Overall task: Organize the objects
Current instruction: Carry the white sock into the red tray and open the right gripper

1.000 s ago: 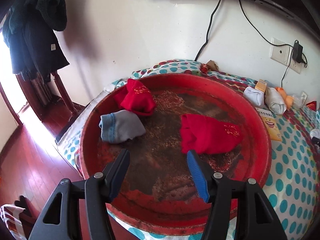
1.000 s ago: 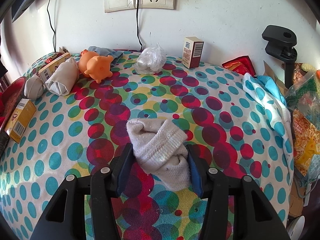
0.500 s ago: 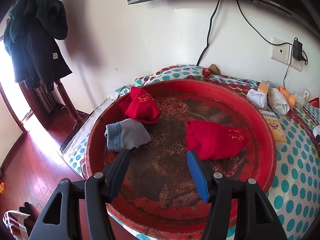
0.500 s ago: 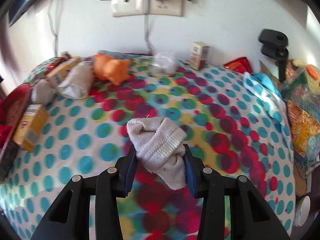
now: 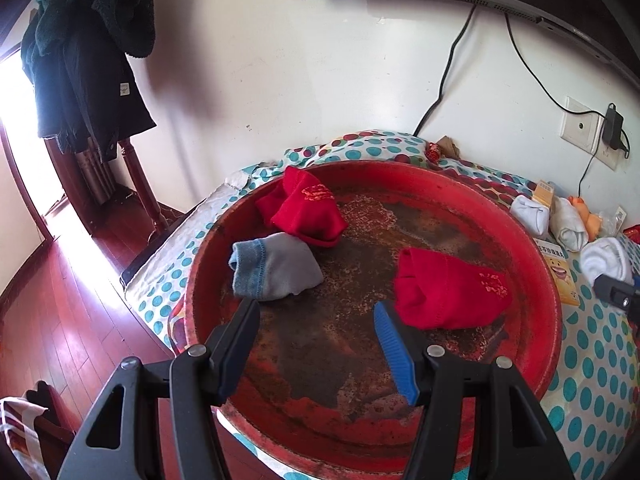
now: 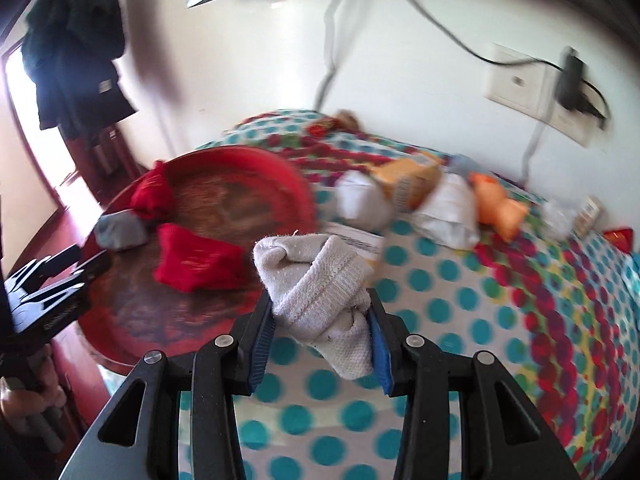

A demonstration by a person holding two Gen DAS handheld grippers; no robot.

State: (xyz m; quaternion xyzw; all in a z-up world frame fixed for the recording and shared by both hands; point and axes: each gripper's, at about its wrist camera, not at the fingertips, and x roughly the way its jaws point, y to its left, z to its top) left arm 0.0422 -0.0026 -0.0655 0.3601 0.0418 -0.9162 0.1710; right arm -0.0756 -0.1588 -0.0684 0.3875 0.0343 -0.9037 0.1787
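A: What has the right claw (image 6: pixel 320 320) got?

B: A rolled cream knitted sock (image 6: pixel 316 288), pinched between the two blue pads. The roll sticks up past the fingertips, and its loose toe end hangs down between the black arms. It is clear of the dotted cloth on the counter (image 6: pixel 460 320), just right of the near rim of the round red tray (image 6: pixel 296 184).

A: And the left claw (image 5: pixel 316 320)?

B: Its jaws stand apart with nothing between them, over the near part of the tray's worn, dark floor. In the right wrist view that same claw shows at the far left edge, with a hand (image 6: pixel 24 396) on its handle.

A: What lies in the tray already?

B: Three sock bundles. A red one with gold stitching (image 5: pixel 304 212) sits at the far left, a grey one with a blue cuff (image 5: pixel 272 268) lies touching it on the near side, and a second red bundle (image 5: pixel 448 296) sits apart on the right.

A: Anything still out on the cloth?

B: Right of the tray, two pale rolled socks (image 6: pixel 362 200) (image 6: pixel 448 212), a yellow carton (image 6: pixel 408 180) between them, an orange toy (image 6: pixel 496 200) beyond. That view is blurred, so small details are lost.
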